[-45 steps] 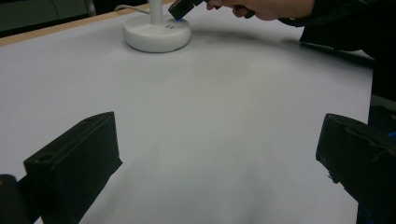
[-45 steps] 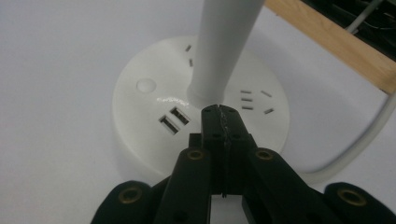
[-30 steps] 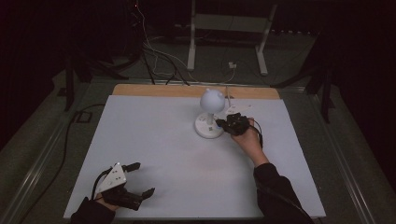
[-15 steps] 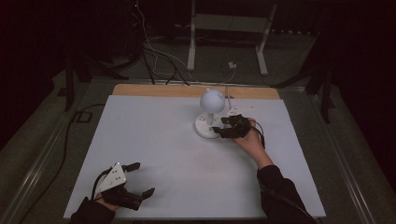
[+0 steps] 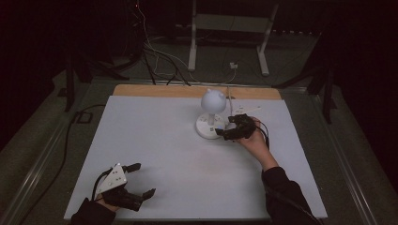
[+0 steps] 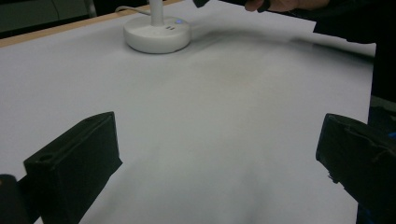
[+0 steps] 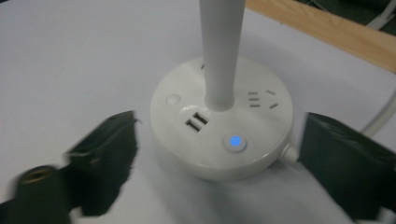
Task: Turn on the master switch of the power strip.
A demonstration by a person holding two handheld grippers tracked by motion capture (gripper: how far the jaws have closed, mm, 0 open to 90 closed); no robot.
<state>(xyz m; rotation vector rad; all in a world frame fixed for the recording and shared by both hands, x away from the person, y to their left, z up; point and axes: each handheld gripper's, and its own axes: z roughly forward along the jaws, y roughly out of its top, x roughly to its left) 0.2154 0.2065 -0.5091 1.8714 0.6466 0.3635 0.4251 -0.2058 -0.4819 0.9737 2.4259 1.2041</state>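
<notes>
White paper-like sheeting covers the table, and at its near left corner I see my left gripper resting low over that bare surface, its grey three-cornered plate on top. In the left gripper view the two black jaws stand wide apart with nothing but white sheet between them; they are released and grasp nothing. Far ahead of those jaws, well apart from them, stands the small white desk lamp with a round flat base, a slim white stem and a ball-shaped head.

Moving right, the lamp's base sits directly ahead of my right gripper. In the right gripper view the jaws are spread wide, one on each side of the near rim of the base, and I cannot tell whether either touches it. On the base's top, between the jaws and closest to them, a round button with a blue glow faces me; two USB slots lie just beyond it toward the left jaw, beside the stem. A white cord leaves the base past the right jaw.
</notes>
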